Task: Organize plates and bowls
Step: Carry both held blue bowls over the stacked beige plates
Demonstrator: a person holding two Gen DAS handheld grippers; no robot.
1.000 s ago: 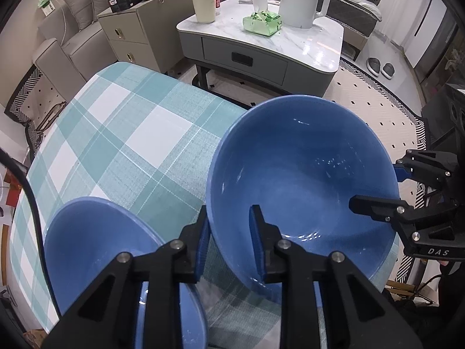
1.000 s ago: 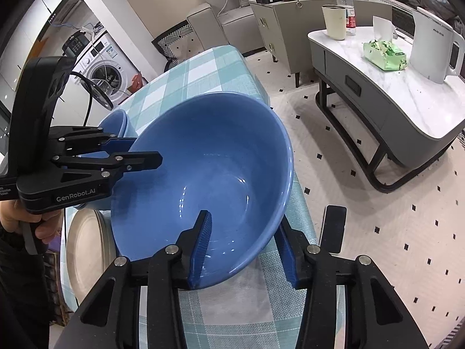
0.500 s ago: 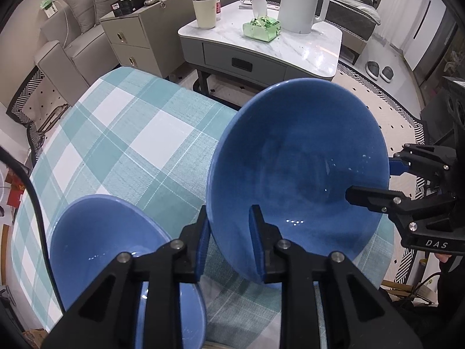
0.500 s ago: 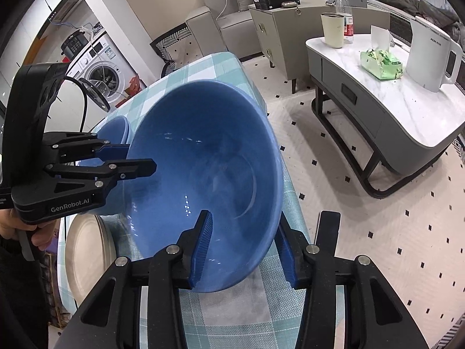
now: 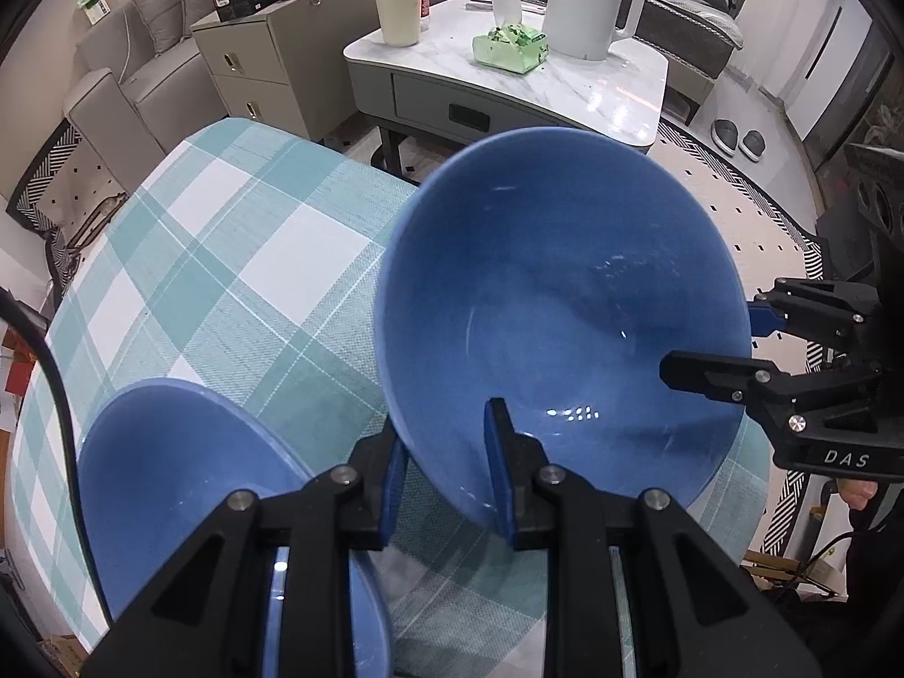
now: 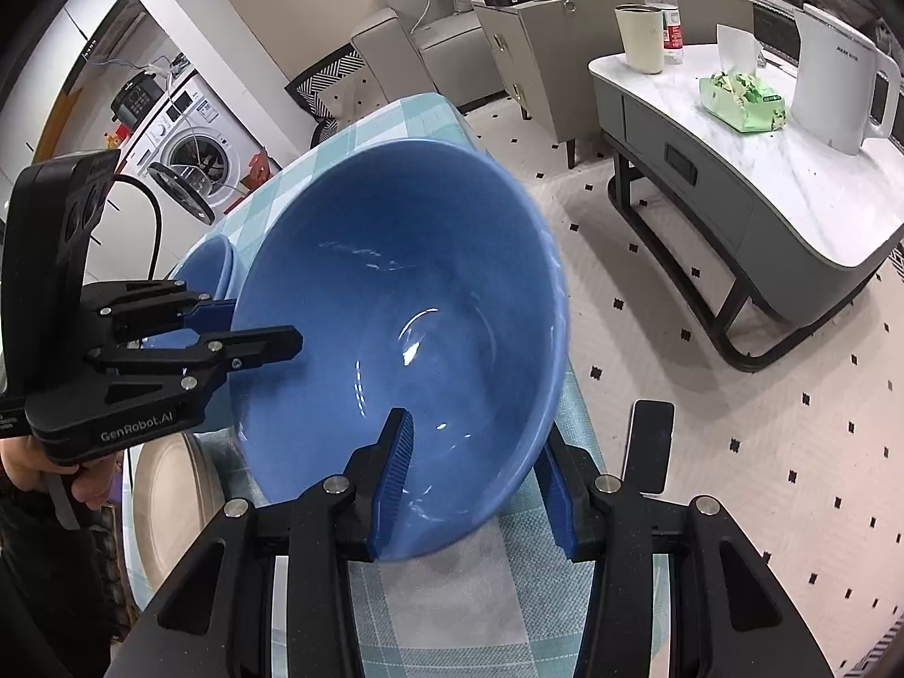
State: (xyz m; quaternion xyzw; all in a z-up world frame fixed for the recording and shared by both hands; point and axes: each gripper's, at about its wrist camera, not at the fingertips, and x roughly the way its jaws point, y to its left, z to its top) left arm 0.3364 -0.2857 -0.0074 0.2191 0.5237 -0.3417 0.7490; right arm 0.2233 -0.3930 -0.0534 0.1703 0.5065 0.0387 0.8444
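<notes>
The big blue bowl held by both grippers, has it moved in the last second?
Yes. The big blue bowl has tipped up steeper off the checked tablecloth, its far rim rising toward the sofa.

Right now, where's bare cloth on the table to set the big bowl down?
Free: the checked tablecloth beyond the small blue bowl and left of the held large blue bowl, out to the far edge. Crowded: the near side, with the small bowl, left gripper, right gripper and cream plates.
</notes>
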